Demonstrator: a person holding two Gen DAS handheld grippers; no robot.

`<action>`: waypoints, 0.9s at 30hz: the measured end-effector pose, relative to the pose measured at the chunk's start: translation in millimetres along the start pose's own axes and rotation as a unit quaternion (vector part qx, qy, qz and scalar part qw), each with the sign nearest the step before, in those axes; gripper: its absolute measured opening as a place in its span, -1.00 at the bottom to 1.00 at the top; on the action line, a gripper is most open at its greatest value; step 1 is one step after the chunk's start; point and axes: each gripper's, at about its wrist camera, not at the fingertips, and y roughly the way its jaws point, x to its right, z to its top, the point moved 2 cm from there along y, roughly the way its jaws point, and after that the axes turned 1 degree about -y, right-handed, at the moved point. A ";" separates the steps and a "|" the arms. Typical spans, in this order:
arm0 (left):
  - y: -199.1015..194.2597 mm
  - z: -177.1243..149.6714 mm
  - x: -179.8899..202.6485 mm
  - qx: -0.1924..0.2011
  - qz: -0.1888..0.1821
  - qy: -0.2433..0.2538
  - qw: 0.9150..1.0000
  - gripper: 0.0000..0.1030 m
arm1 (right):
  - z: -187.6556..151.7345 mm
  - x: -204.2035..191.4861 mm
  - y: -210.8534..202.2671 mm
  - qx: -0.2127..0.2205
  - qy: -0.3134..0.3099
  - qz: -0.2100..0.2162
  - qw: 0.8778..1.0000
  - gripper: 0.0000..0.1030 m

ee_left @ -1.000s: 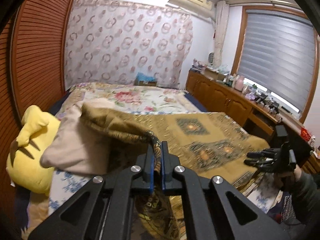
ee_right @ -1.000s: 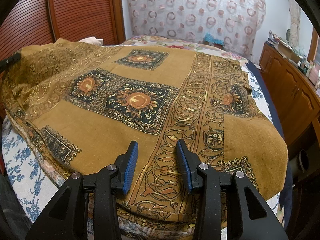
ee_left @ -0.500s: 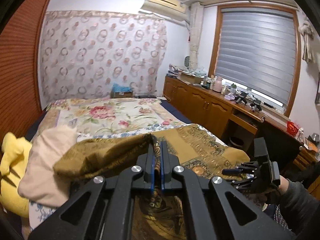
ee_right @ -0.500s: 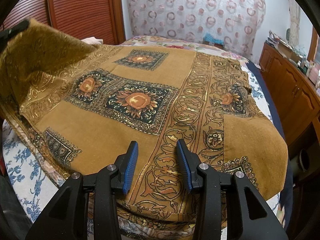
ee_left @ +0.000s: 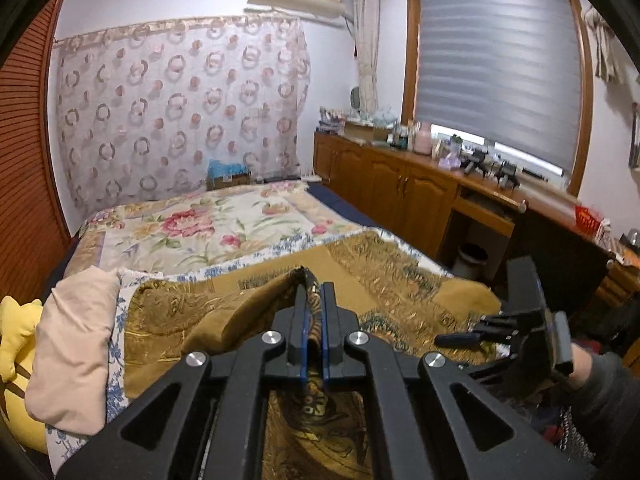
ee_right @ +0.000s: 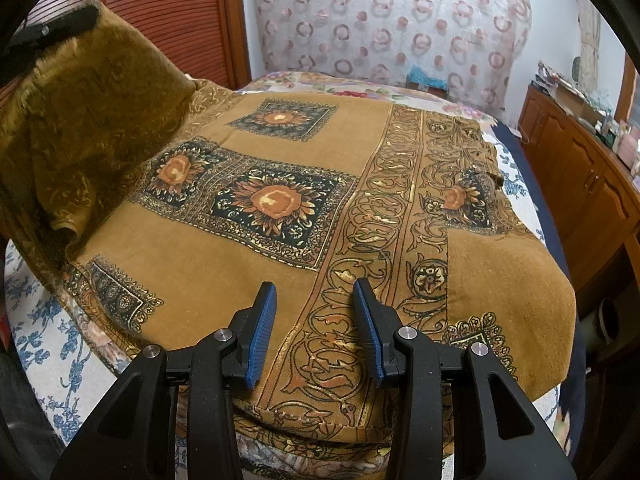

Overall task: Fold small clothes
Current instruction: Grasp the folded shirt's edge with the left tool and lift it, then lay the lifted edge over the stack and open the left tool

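My left tool point(ee_left: 314, 320) is closed on a corner of the mustard patterned garment point(ee_right: 320, 208) and holds it raised. The rest lies flat on the bed point(ee_right: 44, 344), stretching to my right tool point(ee_right: 314, 328), whose jaws stand apart above the near hem, holding nothing. A wooden counter point(ee_left: 404, 184) runs under the window.

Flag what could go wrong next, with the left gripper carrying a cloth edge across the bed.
1. The left gripper pinches only a thin bunched edge of the brown patterned cloth; it may slip out.
2. The right gripper is open, gripping nothing, so the cloth may drag sideways.
3. The lifted flap sags and may land creased.
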 end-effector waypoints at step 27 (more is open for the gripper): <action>-32.4 -74.7 -77.5 -0.022 0.060 -0.074 0.995 -0.13 | 74.2 -90.8 27.9 0.015 -0.062 0.082 0.995 -0.06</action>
